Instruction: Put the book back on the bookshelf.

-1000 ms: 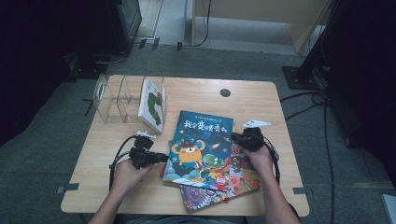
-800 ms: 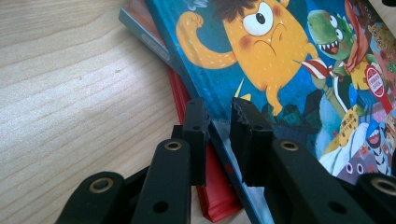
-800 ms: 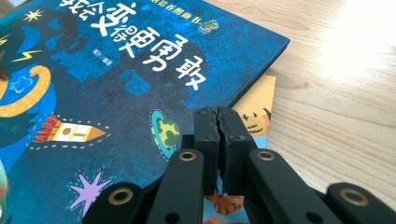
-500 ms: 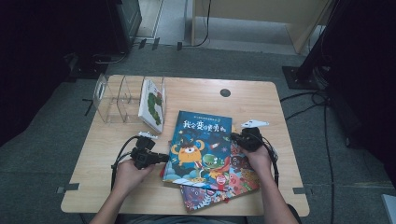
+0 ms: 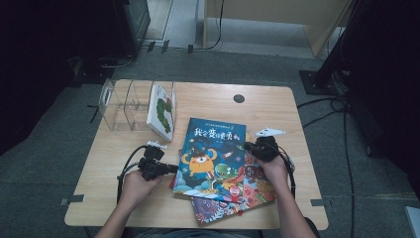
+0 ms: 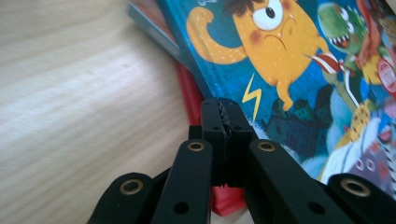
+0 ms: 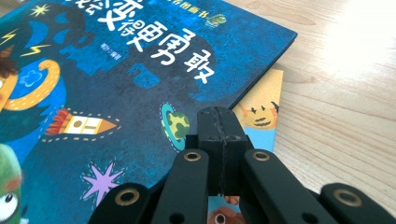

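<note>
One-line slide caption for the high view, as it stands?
Person at wooden table, shut left gripper and right gripper flanking blue picture book atop a stack.

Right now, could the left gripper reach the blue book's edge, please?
Probably yes: the left gripper, jaws shut together with nothing between them, sits right at the blue book's left edge, with only bare table beside it. It would have to open first.

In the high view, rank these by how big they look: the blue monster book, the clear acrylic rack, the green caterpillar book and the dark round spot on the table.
1. blue monster book, largest.
2. clear acrylic rack.
3. green caterpillar book; it stands tilted and partly edge-on, so it looks smaller than it may be.
4. dark round spot, smallest.
</note>
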